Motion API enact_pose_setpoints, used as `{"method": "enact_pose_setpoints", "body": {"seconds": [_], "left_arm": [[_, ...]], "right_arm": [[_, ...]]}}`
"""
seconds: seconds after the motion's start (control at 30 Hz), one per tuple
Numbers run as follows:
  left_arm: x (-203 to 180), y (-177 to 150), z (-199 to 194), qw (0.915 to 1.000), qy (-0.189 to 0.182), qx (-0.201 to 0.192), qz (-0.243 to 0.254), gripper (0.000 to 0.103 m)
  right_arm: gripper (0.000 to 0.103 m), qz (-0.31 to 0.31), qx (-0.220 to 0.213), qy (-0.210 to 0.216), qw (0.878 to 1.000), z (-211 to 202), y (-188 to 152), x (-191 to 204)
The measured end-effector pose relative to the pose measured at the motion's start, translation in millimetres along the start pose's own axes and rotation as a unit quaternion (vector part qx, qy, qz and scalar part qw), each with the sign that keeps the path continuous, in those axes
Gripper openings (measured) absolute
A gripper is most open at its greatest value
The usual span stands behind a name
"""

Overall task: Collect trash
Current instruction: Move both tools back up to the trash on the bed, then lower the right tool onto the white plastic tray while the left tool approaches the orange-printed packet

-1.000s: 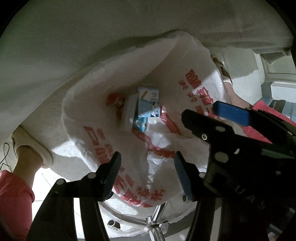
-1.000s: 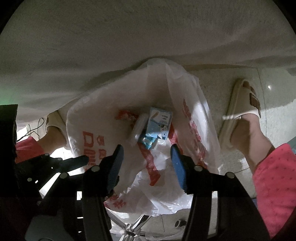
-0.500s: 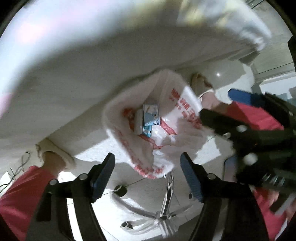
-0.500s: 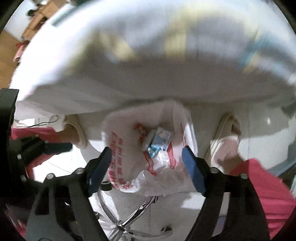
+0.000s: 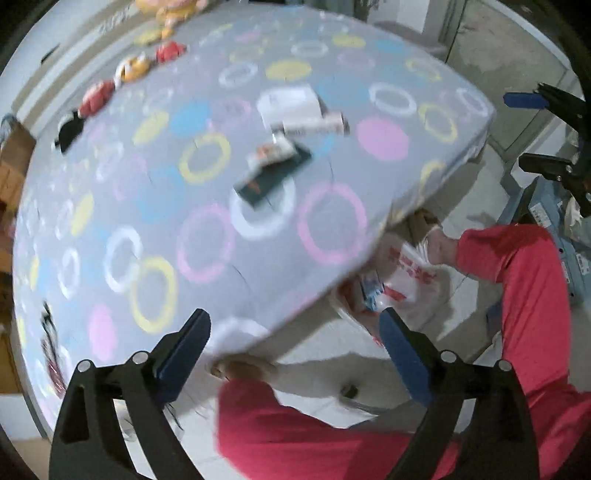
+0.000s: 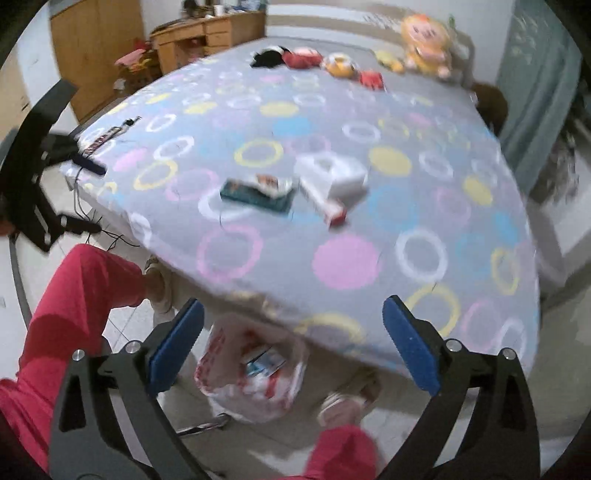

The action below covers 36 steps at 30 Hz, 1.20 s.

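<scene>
A white plastic bag with red print (image 6: pixel 255 373) hangs below the bed's near edge with small blue cartons inside; it also shows in the left wrist view (image 5: pixel 399 280). On the grey ring-patterned bed (image 6: pixel 332 266) lie a dark green flat packet (image 6: pixel 255 194), a white box (image 6: pixel 332 175) and a red-and-white carton (image 6: pixel 330 212). The same items show in the left wrist view: the packet (image 5: pixel 273 177), the box (image 5: pixel 290 103). My left gripper (image 5: pixel 295 347) is open and empty above the bed edge. My right gripper (image 6: pixel 291 343) is open and empty above the bag.
Plush toys (image 6: pixel 424 44) line the bed's far side. A power strip with cable (image 6: pixel 107 136) lies at the bed's left corner. The person's red-trousered legs (image 5: pixel 528 295) and slippered feet (image 6: pixel 343 402) flank the bag. A wooden wardrobe and desk (image 6: pixel 199 33) stand behind.
Both grippers have risen from the bag's mouth up above the bed, and their jaws have opened wider. The bed top and its items have come into view.
</scene>
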<state>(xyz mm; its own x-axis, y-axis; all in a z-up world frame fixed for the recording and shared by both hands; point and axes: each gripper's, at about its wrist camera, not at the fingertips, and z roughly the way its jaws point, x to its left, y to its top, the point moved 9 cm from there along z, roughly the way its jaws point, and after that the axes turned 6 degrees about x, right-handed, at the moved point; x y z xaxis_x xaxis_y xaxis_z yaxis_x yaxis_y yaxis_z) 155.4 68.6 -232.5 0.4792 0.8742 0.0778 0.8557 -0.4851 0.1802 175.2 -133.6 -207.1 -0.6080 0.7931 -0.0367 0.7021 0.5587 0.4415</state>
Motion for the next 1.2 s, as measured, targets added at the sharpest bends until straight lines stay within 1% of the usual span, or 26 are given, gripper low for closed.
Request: {"method": "enact_pose_setpoints", "body": {"seconds": [0.07,0.13,0.23,0.33,0.43,0.57,0.63,0.7,0.8,0.83,0.9,0.97,1.07,1.2], "left_arm": [[10.5,16.2,-15.7,0.9999,-0.012,-0.010,0.001,0.091],[21.9,34.0,-29.8,0.9993,-0.033,-0.015,0.000,0.091],[26.6,55.3,-34.0,0.9989,-0.038,-0.017,0.023,0.091],[31.5,82.2,-27.7,0.9976,-0.024,-0.014,0.063,0.091],[34.8,107.0,-7.5,0.9951,-0.018,0.006,0.097,0.091],[34.6,123.7,24.0,0.9906,-0.015,0.026,0.133,0.091],[33.9,127.1,46.5,0.9883,-0.010,0.045,0.145,0.091],[31.9,125.1,61.6,0.9861,-0.020,0.060,0.154,0.091],[31.2,123.1,78.3,0.9838,-0.026,0.064,0.165,0.091],[32.4,123.3,82.5,0.9840,-0.027,0.067,0.163,0.091],[34.5,124.6,91.5,0.9852,-0.043,0.075,0.148,0.091],[35.4,127.7,94.4,0.9853,-0.057,0.073,0.144,0.091],[37.1,135.1,99.8,0.9854,-0.059,0.071,0.143,0.091],[35.4,144.6,110.2,0.9857,-0.076,0.076,0.130,0.091]], "right_arm": [[0.095,-0.008,-0.013,-0.002,1.000,-13.0,18.9,-7.3],[0.095,-0.015,-0.024,0.008,1.000,-23.4,37.7,-16.0],[0.095,-0.036,-0.033,0.017,0.999,-27.6,71.7,-24.6],[0.095,-0.057,-0.031,0.021,0.998,-17.9,108.0,-33.4],[0.095,-0.081,-0.024,0.012,0.996,4.1,141.0,-42.7],[0.095,-0.099,0.001,0.018,0.995,42.0,165.6,-44.7],[0.095,-0.109,0.017,0.024,0.994,62.4,173.4,-42.1],[0.095,-0.118,0.031,0.036,0.992,79.8,178.7,-36.7],[0.095,-0.132,0.043,0.046,0.989,99.5,183.6,-29.3],[0.095,-0.135,0.047,0.049,0.989,105.1,185.3,-27.7],[0.095,-0.134,0.051,0.055,0.988,112.0,186.4,-25.8],[0.095,-0.134,0.056,0.060,0.988,119.0,186.9,-25.3],[0.095,-0.133,0.064,0.057,0.987,131.5,187.2,-27.8],[0.095,-0.135,0.072,0.062,0.986,147.0,186.5,-28.0]]}}
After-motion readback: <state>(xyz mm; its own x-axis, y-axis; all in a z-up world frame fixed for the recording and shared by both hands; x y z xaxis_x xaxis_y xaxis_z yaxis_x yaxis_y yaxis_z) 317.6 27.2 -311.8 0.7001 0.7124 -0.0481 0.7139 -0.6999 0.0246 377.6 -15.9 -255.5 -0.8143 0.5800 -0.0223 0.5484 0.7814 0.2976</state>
